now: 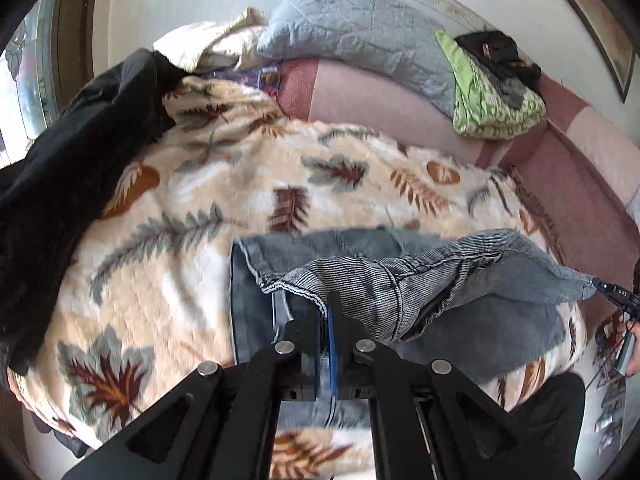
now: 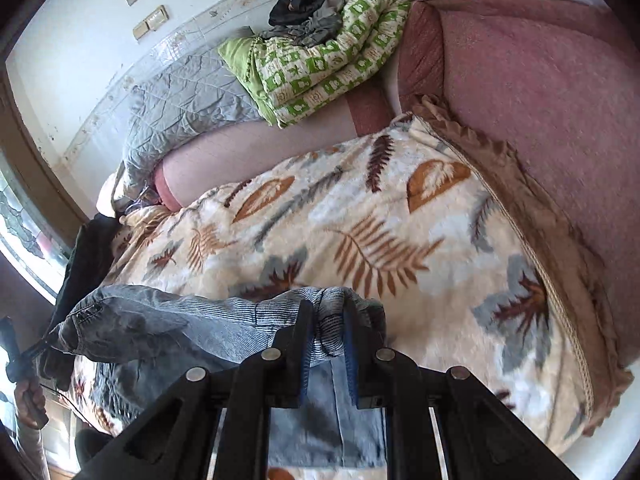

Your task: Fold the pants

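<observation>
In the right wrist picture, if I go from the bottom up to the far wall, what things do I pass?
Right hand-held gripper shut on the jeans → leaf-patterned blanket → pink bed cover → grey quilted pillow → white wall.

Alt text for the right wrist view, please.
The right gripper is shut on the edge of grey-blue jeans, lifted above a leaf-print blanket on a bed. At the far left the left gripper pinches the other end. A green quilt lies behind.
</observation>
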A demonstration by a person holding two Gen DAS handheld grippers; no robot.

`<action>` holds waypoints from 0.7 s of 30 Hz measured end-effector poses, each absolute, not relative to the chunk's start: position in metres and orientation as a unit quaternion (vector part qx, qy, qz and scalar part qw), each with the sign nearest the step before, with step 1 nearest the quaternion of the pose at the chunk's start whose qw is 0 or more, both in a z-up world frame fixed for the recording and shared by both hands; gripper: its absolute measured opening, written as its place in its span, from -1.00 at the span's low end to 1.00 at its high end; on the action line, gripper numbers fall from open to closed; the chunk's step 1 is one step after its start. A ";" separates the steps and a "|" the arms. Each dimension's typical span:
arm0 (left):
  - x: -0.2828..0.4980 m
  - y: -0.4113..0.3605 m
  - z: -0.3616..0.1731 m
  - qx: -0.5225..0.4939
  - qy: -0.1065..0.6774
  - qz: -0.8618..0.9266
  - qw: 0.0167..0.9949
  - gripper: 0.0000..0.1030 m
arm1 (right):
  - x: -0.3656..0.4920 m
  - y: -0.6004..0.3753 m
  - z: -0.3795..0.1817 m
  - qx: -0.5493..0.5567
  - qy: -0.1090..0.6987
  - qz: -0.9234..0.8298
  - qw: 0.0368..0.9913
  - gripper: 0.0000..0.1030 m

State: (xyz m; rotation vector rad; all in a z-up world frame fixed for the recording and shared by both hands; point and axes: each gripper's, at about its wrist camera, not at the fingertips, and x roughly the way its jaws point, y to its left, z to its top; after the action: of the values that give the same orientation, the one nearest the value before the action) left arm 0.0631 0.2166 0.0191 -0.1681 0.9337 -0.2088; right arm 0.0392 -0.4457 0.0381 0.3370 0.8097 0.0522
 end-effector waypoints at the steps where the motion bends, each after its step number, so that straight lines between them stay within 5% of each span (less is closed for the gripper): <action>1: 0.055 0.220 0.001 -0.075 0.473 -0.099 0.872 -0.91 | 0.028 -0.447 0.015 0.170 0.413 0.037 0.894 -0.64; 4: 0.042 0.236 -0.047 -0.088 0.552 -0.085 0.825 -0.84 | 0.007 -0.456 -0.063 0.194 0.520 0.028 0.831 -0.40; 5: 0.038 0.241 -0.051 -0.094 0.560 -0.072 0.820 -0.81 | 0.001 -0.463 -0.079 0.211 0.536 0.016 0.818 -0.13; 8: 0.033 0.245 -0.028 -0.060 0.535 -0.032 0.842 -0.78 | -0.014 -0.476 -0.068 0.251 0.496 0.016 0.831 -0.04; 11: 0.038 0.238 0.010 -0.056 0.487 -0.026 0.871 -0.71 | -0.010 -0.484 -0.032 0.255 0.449 0.014 0.856 0.33; 14: 0.046 0.210 0.030 -0.042 0.453 -0.041 0.890 -0.05 | 0.017 -0.489 -0.011 0.261 0.427 0.014 0.866 0.35; 19: 0.069 0.141 -0.001 0.011 0.469 -0.086 0.879 0.03 | 0.091 -0.484 -0.044 0.295 0.501 0.012 0.814 0.37; 20: 0.073 0.132 -0.014 0.021 0.482 -0.088 0.871 0.03 | 0.102 -0.481 -0.050 0.295 0.514 0.018 0.805 0.25; 21: 0.077 0.126 -0.030 0.033 0.499 -0.083 0.862 0.03 | 0.107 -0.475 -0.053 0.284 0.519 0.022 0.806 -0.29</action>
State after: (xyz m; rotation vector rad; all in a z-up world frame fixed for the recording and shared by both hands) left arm 0.0774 0.1260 -0.0297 0.0692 1.0460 -0.1747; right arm 0.1067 -0.4747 -0.0527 0.6078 1.1098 0.0471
